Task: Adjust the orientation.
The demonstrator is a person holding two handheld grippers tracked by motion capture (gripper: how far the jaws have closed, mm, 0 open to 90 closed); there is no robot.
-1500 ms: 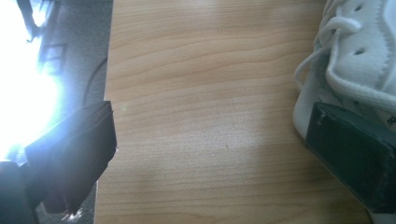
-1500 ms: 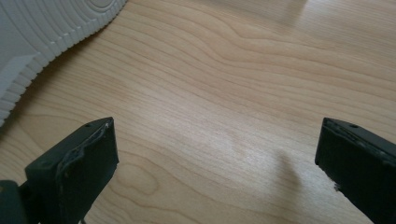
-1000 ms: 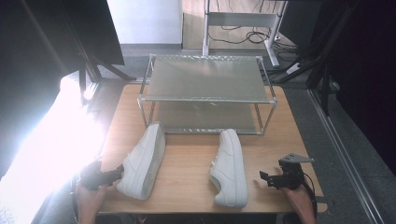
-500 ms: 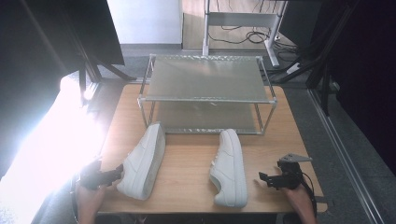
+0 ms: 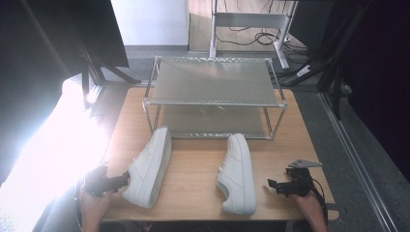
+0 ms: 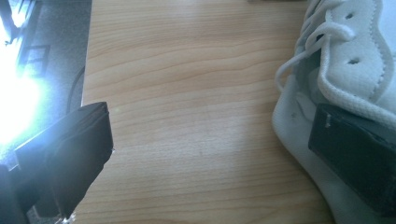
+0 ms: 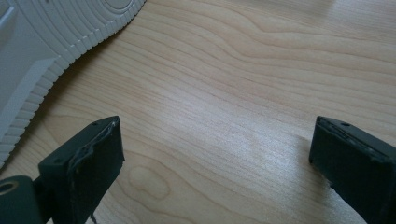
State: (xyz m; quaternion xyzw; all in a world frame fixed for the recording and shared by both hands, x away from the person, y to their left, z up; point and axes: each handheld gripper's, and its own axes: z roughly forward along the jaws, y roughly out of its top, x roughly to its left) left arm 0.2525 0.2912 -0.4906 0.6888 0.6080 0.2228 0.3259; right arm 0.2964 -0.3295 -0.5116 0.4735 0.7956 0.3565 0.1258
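Observation:
Two white sneakers lie on the wooden table (image 5: 193,169). The left shoe (image 5: 149,166) is at the front left, and its laced side (image 6: 355,60) shows in the left gripper view. My left gripper (image 5: 118,182) is open beside its heel end (image 6: 224,154), with one jaw against the shoe's side and bare wood between the jaws. The right shoe (image 5: 238,174) lies near the front centre with its ribbed sole (image 7: 46,37) turned toward my right gripper (image 5: 273,186). That gripper is open (image 7: 219,163) a short way to the shoe's right, with nothing in it.
A two-tier metal rack (image 5: 215,96) stands across the back of the table, both shelves bare. Strong glare washes out the floor at the left (image 5: 43,159). The table's front edge runs just below both hands.
The right gripper has shifted slightly toward the front edge. The shoes and the left gripper have kept their places.

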